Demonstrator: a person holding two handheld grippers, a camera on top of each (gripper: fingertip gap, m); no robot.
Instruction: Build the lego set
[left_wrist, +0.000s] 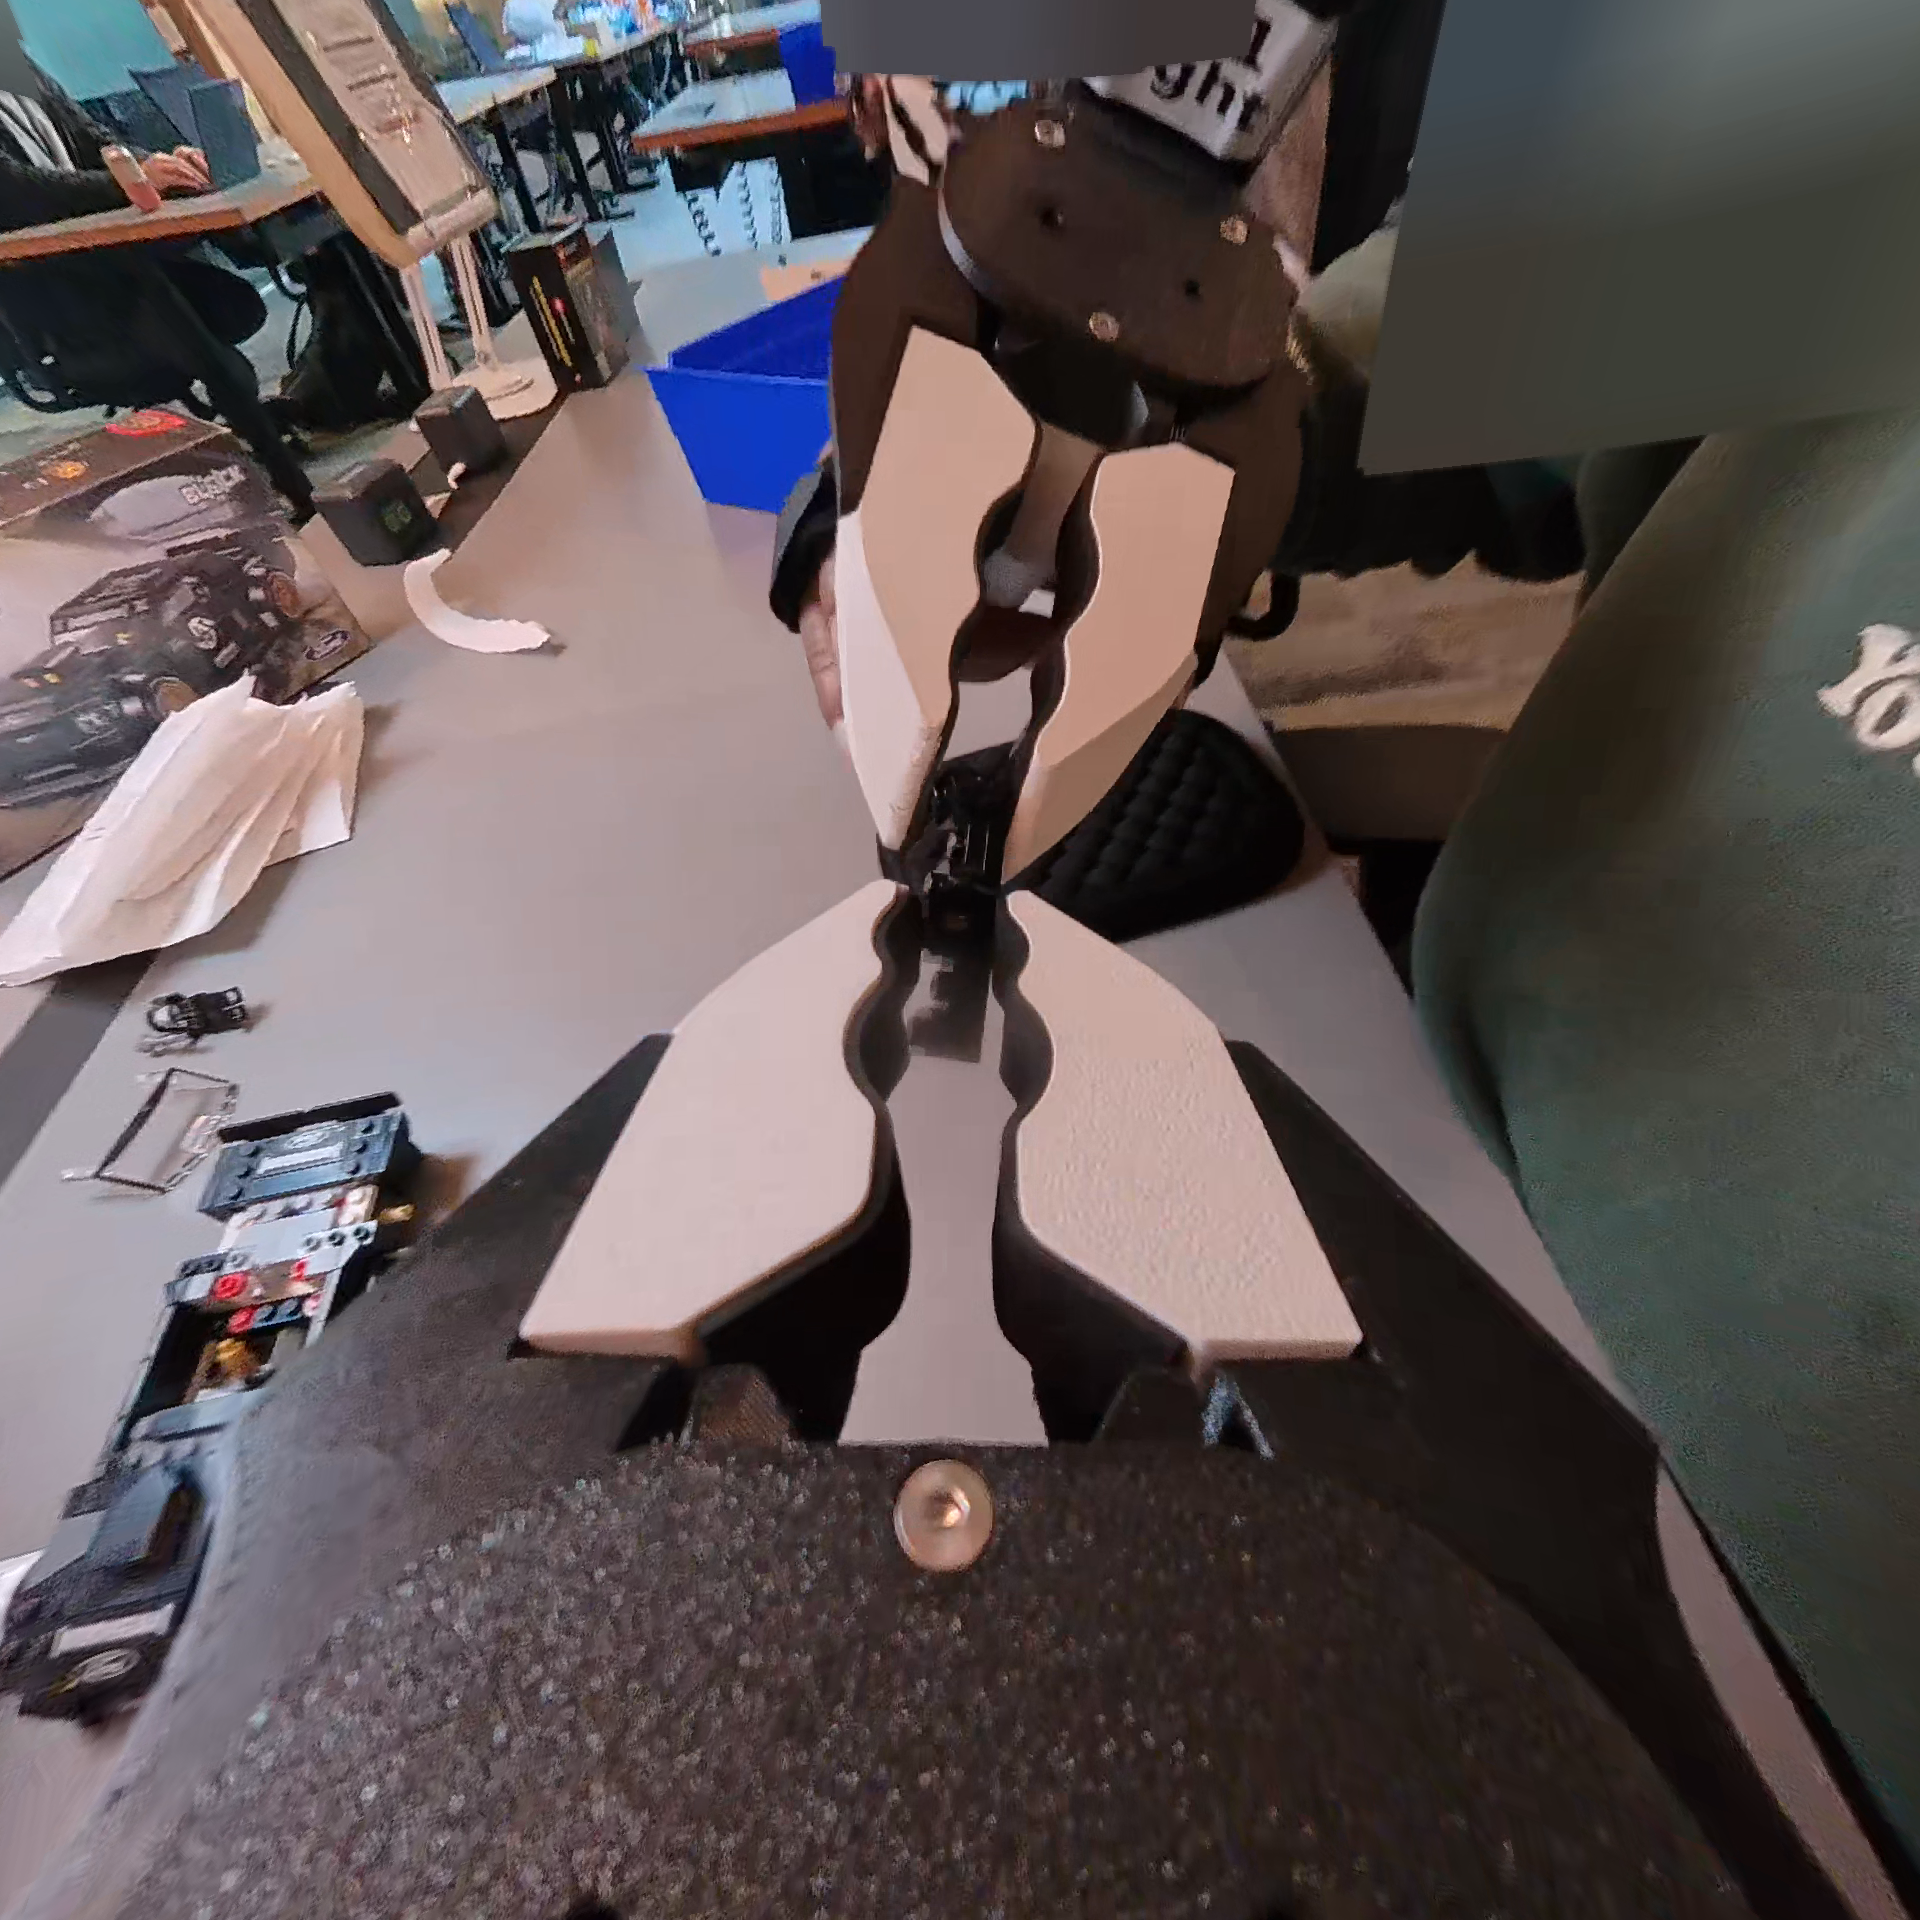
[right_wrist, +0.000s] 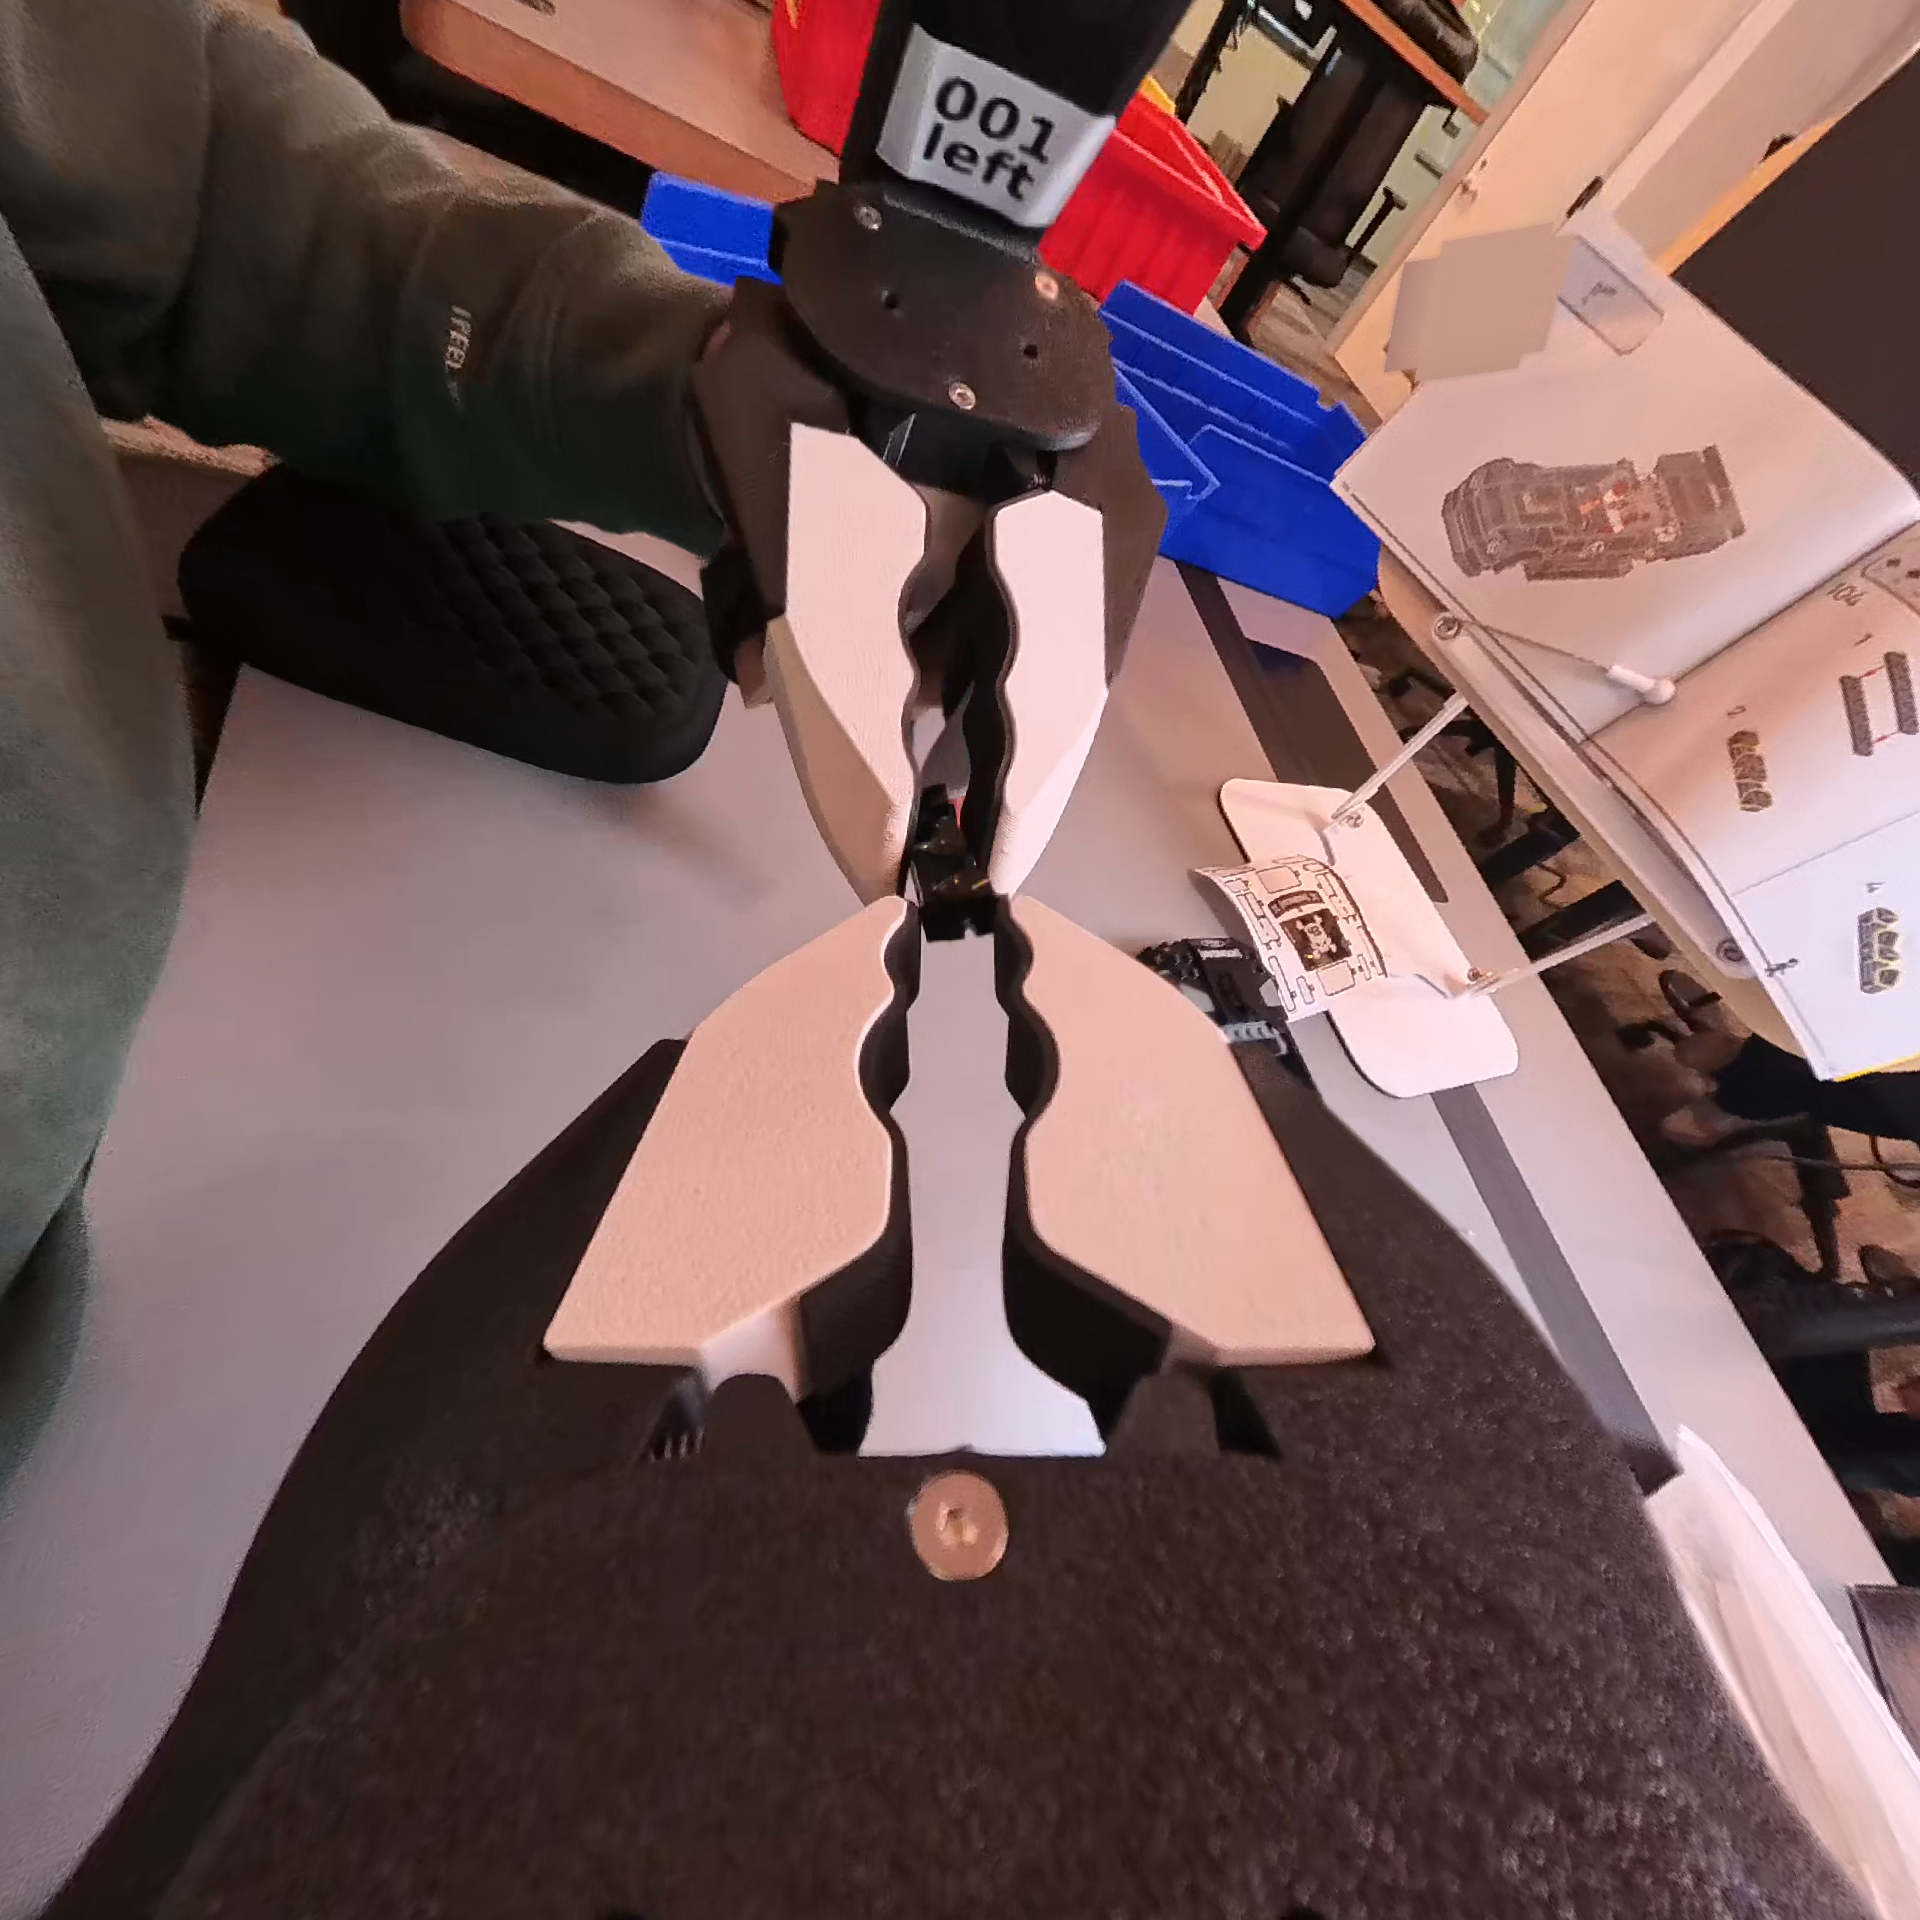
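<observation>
I am holding my left claw (left_wrist: 951, 894) and my right claw (right_wrist: 954, 912) tip to tip above the grey surface (left_wrist: 582, 831), both narrowed onto one small black lego assembly (left_wrist: 961, 842) between them. Its long axis is running from one claw toward the other, away from each camera. The half-built black car (left_wrist: 208, 1351) is lying on the surface at my left

The left tool (left_wrist: 951, 914) and right tool (right_wrist: 951, 914) meet tip to tip above the table (left_wrist: 582, 831), apparently sharing one small lego piece (left_wrist: 956, 831).
</observation>
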